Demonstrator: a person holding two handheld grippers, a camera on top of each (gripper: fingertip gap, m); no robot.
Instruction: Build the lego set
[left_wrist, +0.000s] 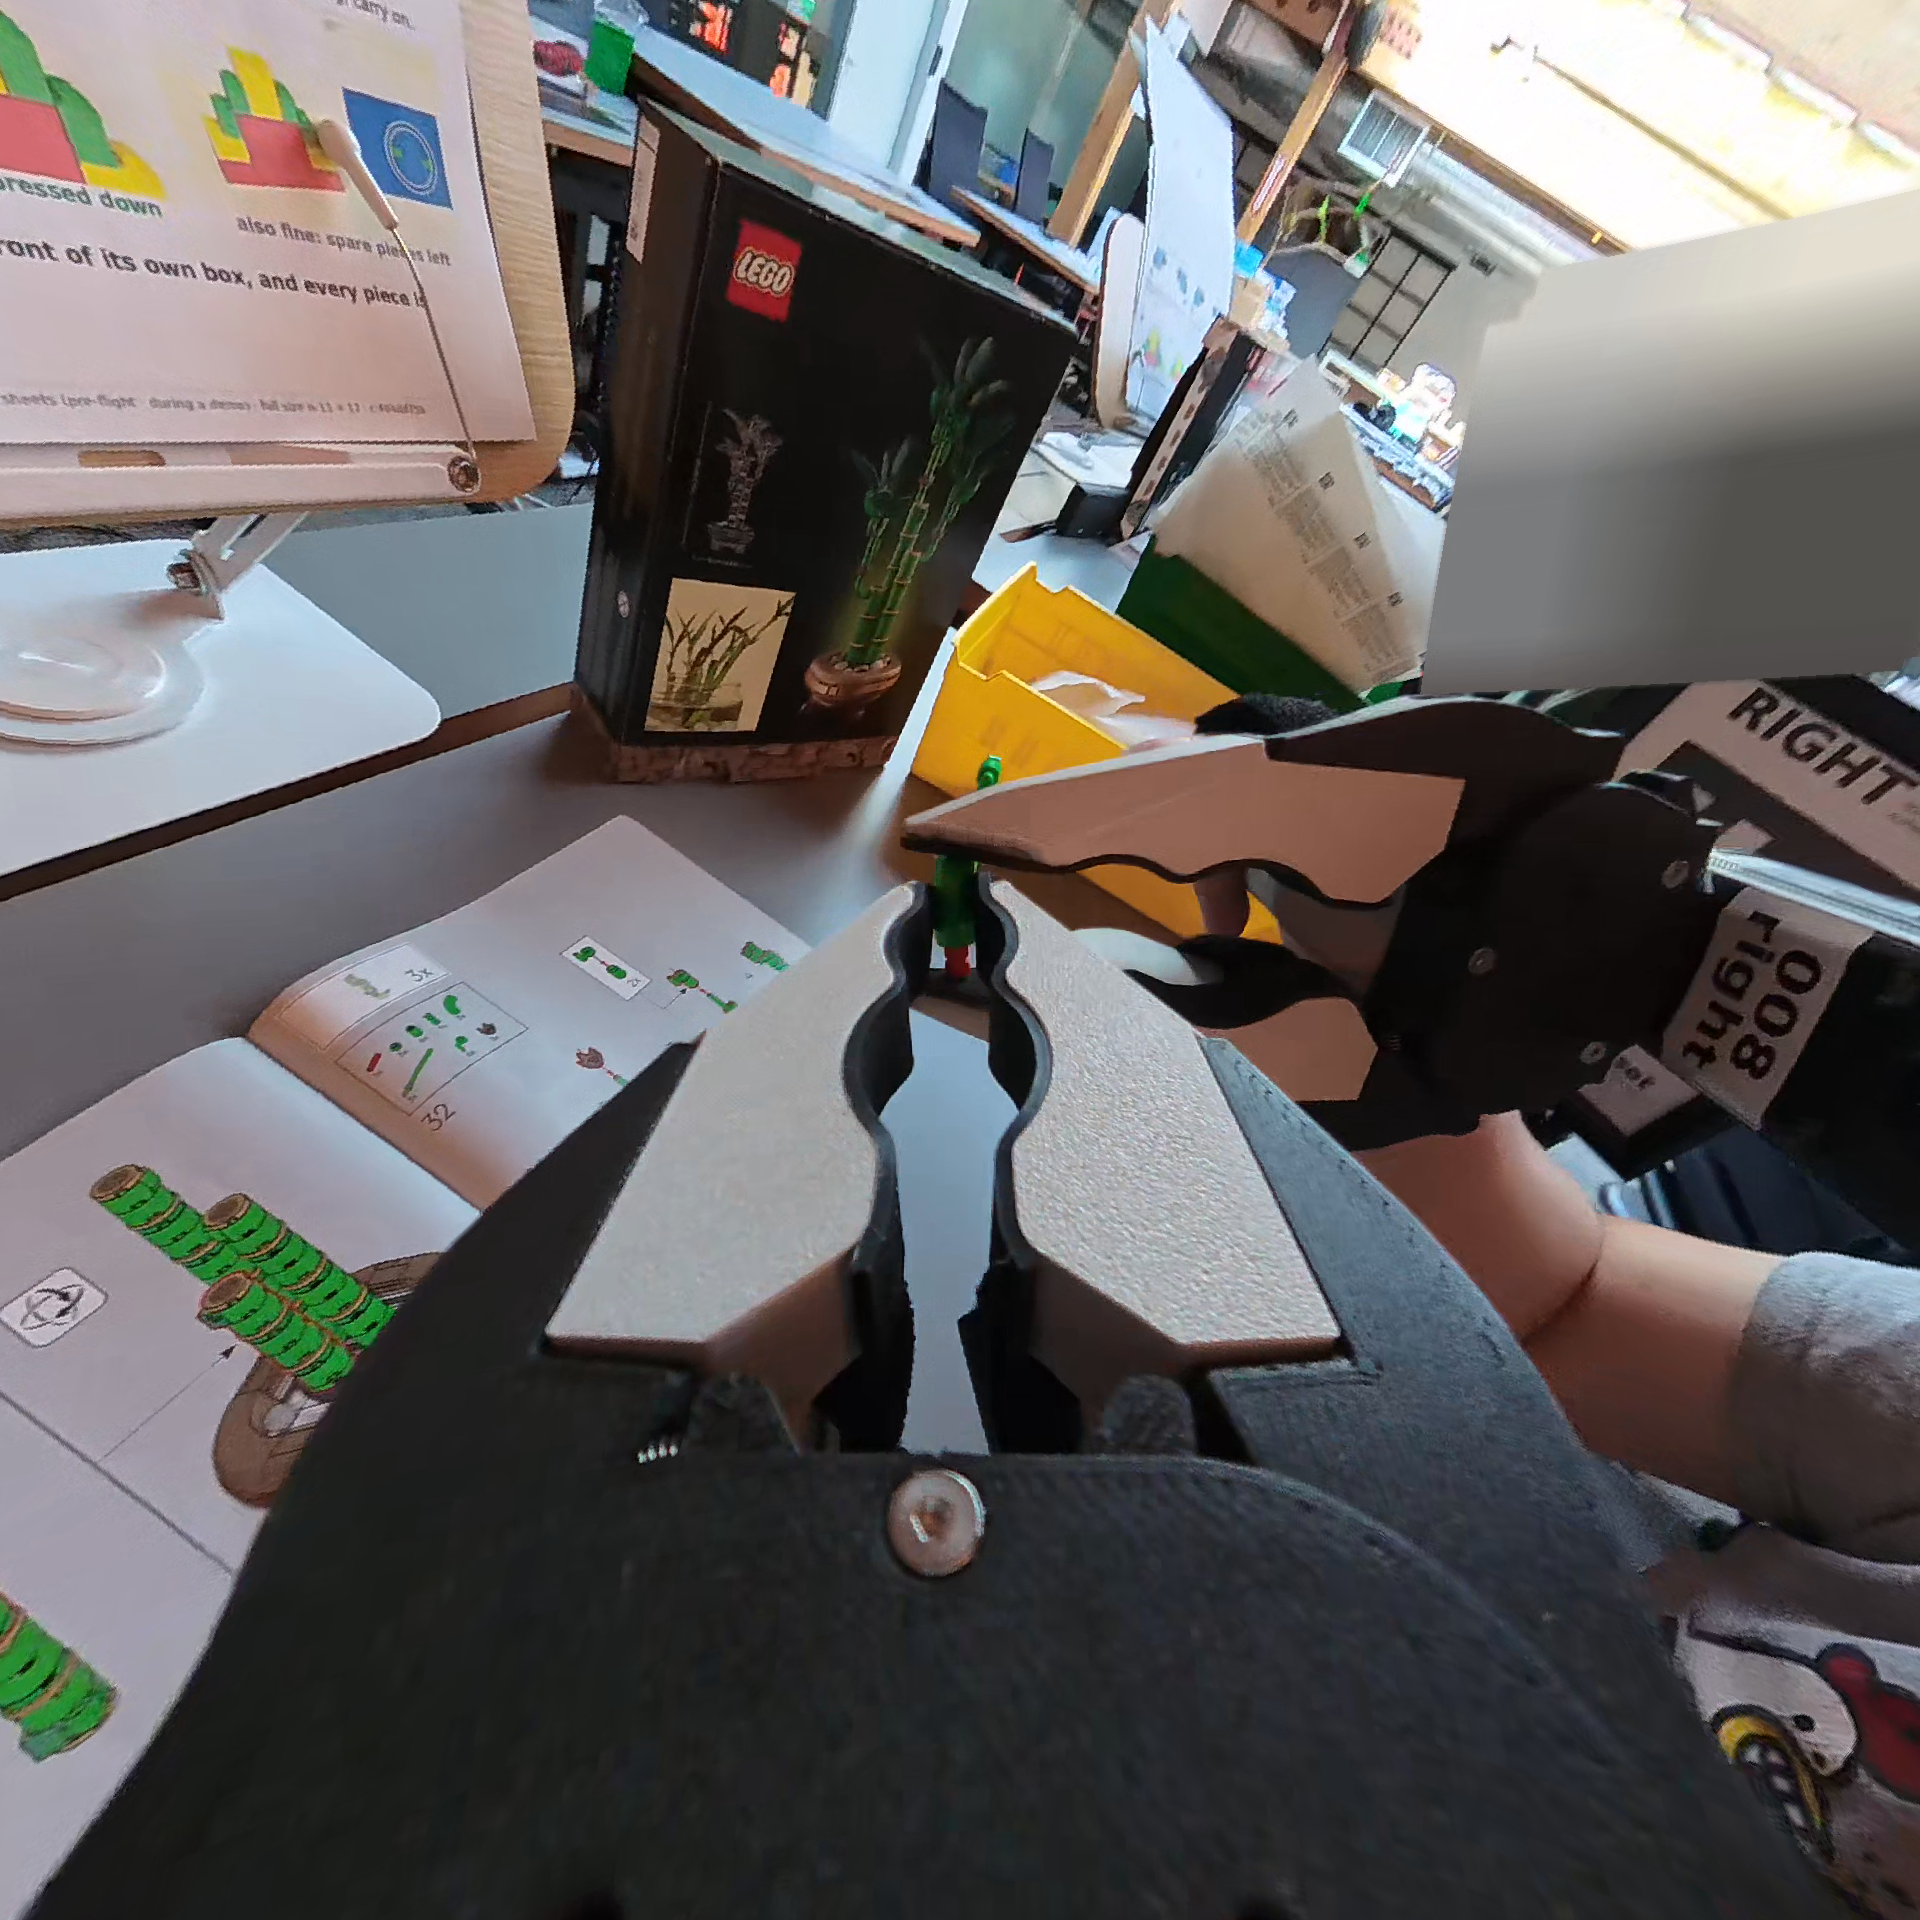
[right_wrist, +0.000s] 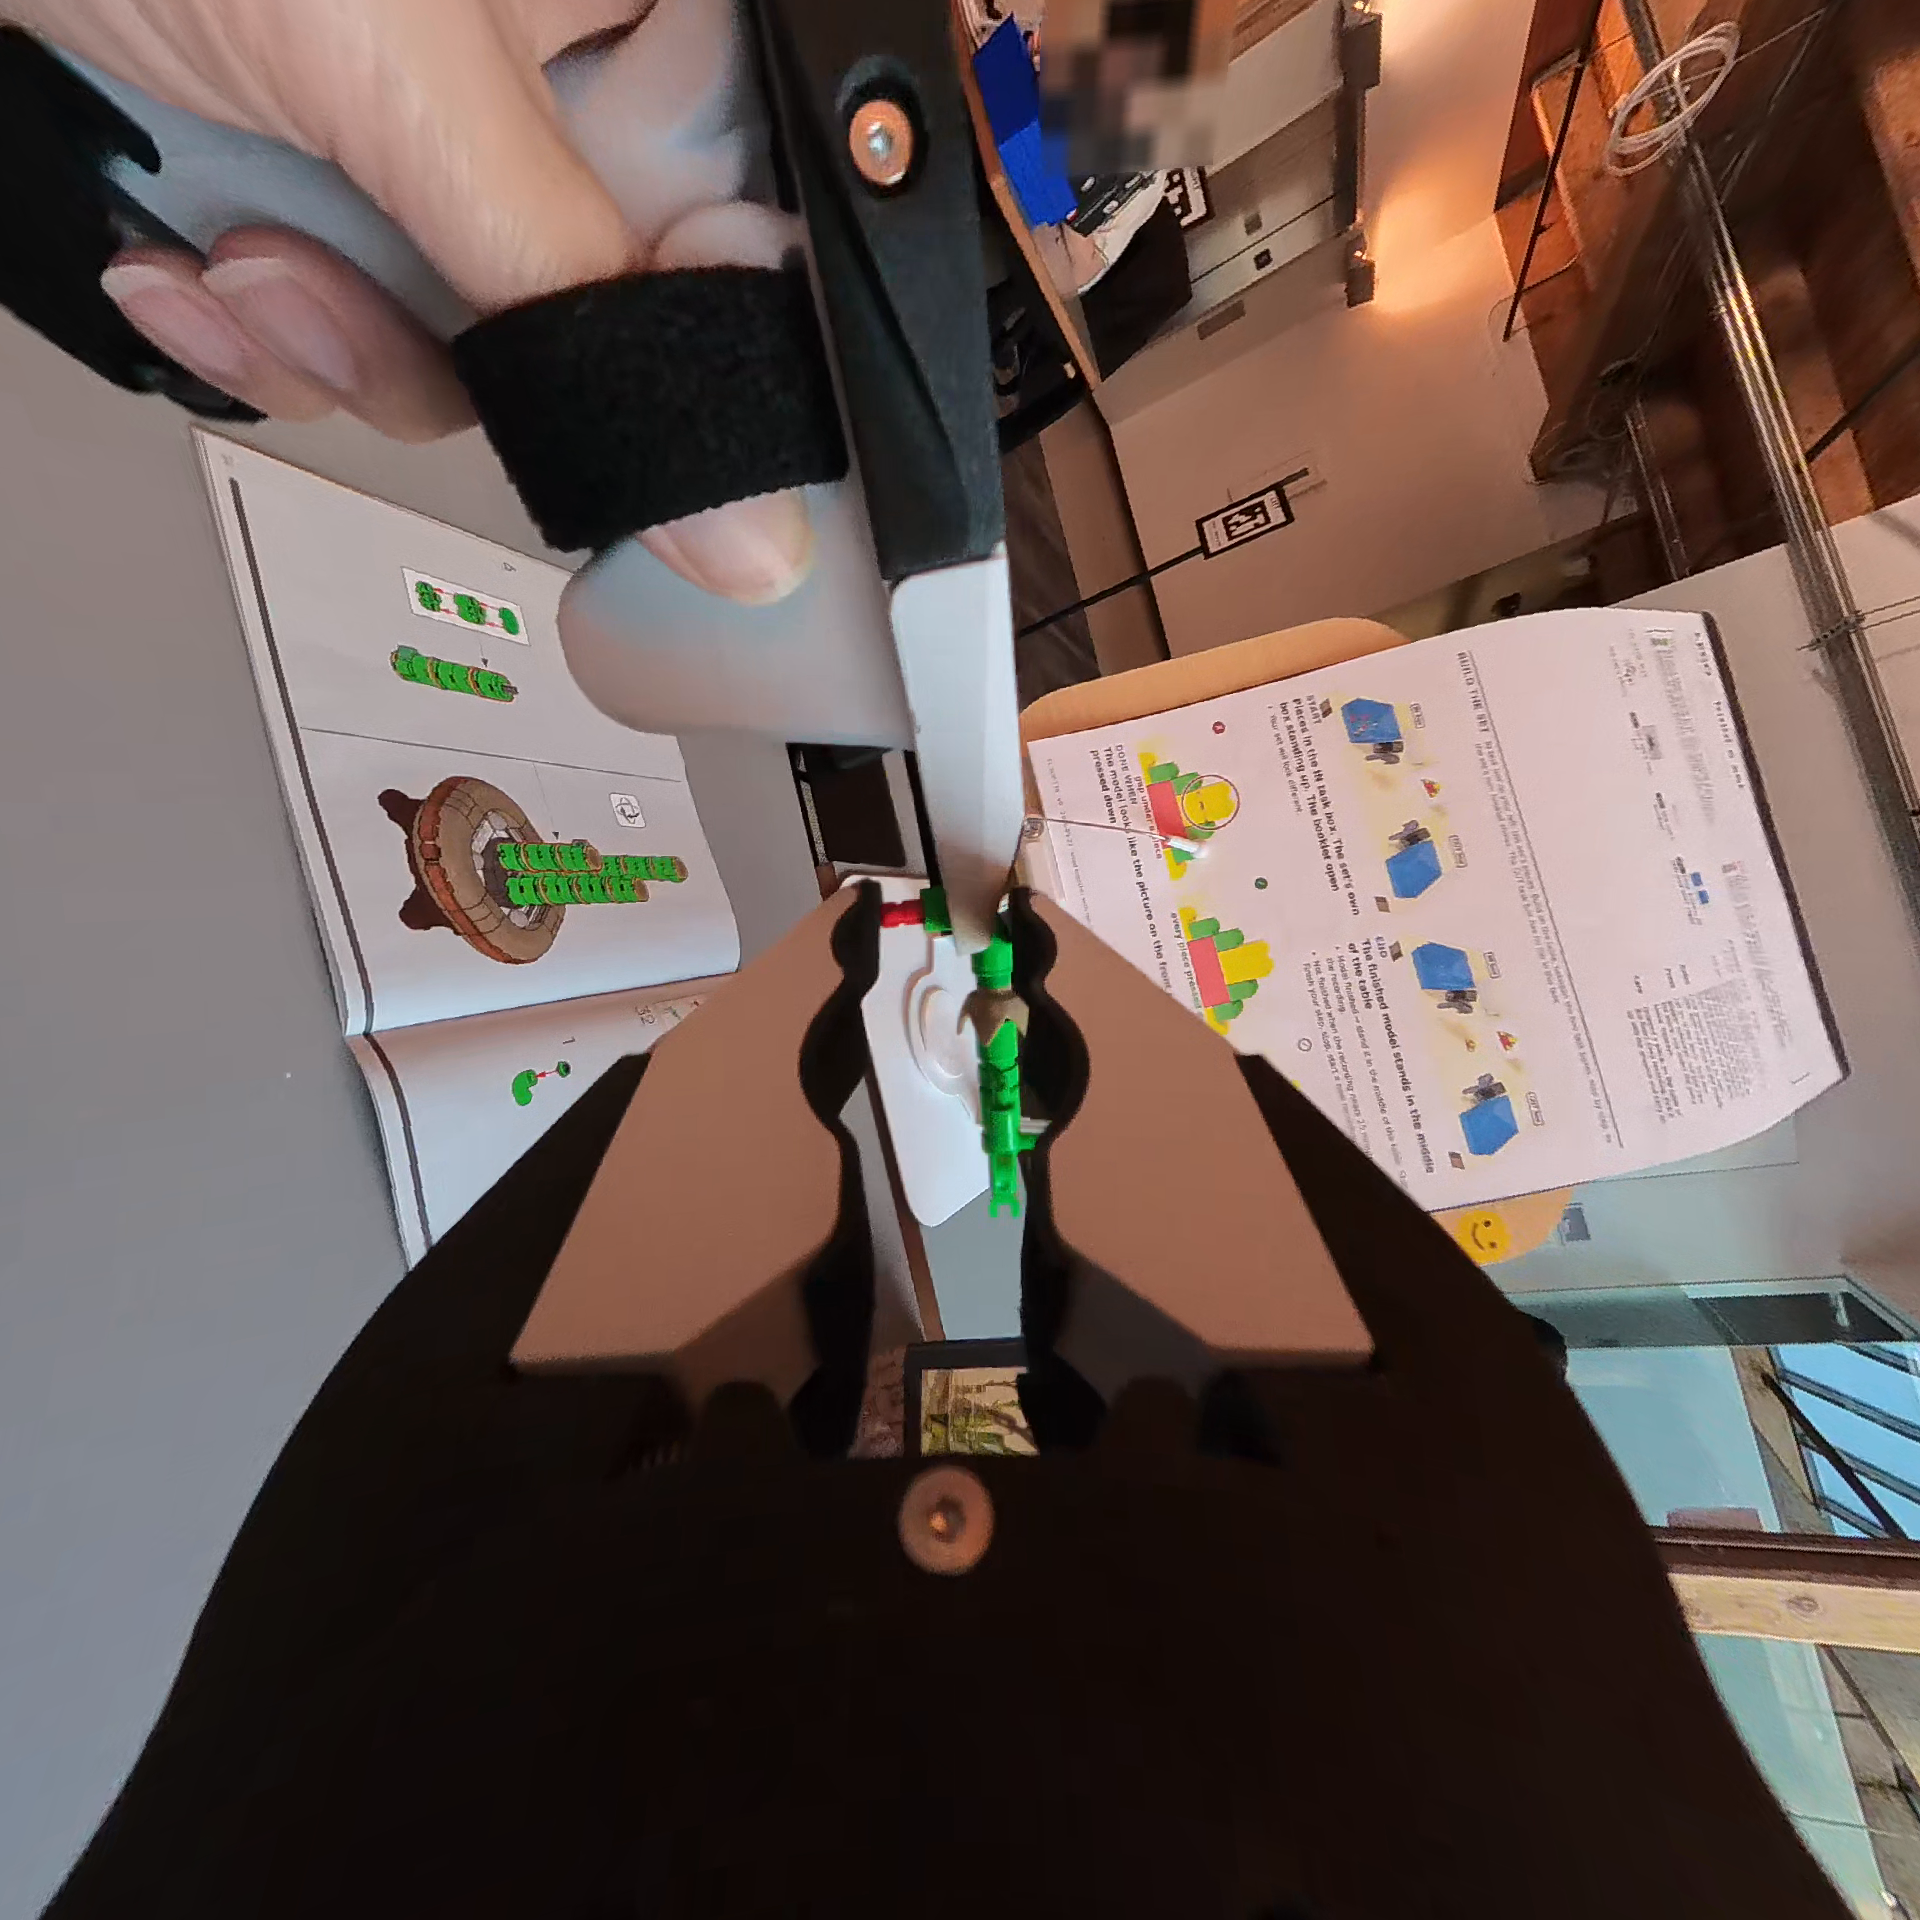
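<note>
Item: green stem assembly (left_wrist: 954, 914), red peg at one end. You hold it at your left gripper (left_wrist: 951, 906) tips, nearly closed on it, long axis toward 12 o'clock. Your right gripper (right_wrist: 940, 920), at 3 o'clock, pinches its upper end; brown collar midway.

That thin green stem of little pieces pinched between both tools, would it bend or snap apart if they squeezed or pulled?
The green stem is probably light, being so thin. It looks like many small pieces joined end to end, so pulling might pop a joint. The left gripper and right gripper both pinch near one end, so the free length could wobble.
</note>
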